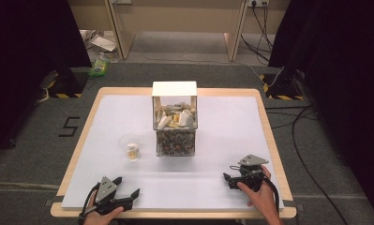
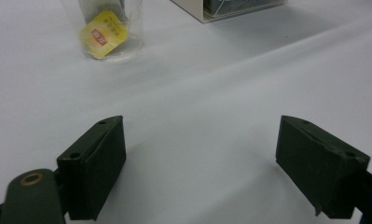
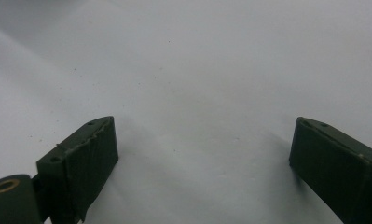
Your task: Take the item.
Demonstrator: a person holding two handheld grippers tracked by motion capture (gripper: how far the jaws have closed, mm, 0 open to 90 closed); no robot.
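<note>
High view: left gripper [image 1: 127, 186] at 7 o'clock, right gripper [image 1: 228, 178] at 5 o'clock, both jaws spread wide, holding nothing, over white tabletop [image 1: 222, 136]. Clear cup [image 1: 130, 146] with yellow-tagged teabag [image 2: 103, 34] just beside box [image 1: 175, 119] at centre.

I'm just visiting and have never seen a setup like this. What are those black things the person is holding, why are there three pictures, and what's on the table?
No robot here: a person holds a hand tool in each hand, the left gripper and the right gripper, each with two black jaws that pinch.

The high view comes from a fixed camera above the table. The other two come from small cameras riding on the grippers, looking along their own jaws. In both, the jaws stand wide apart with nothing between them, so nothing is held.

On the white surface stands a clear box with a white lid, packed with small packets. Beside it is a clear plastic cup with a yellow-tagged tea bag inside.
</note>
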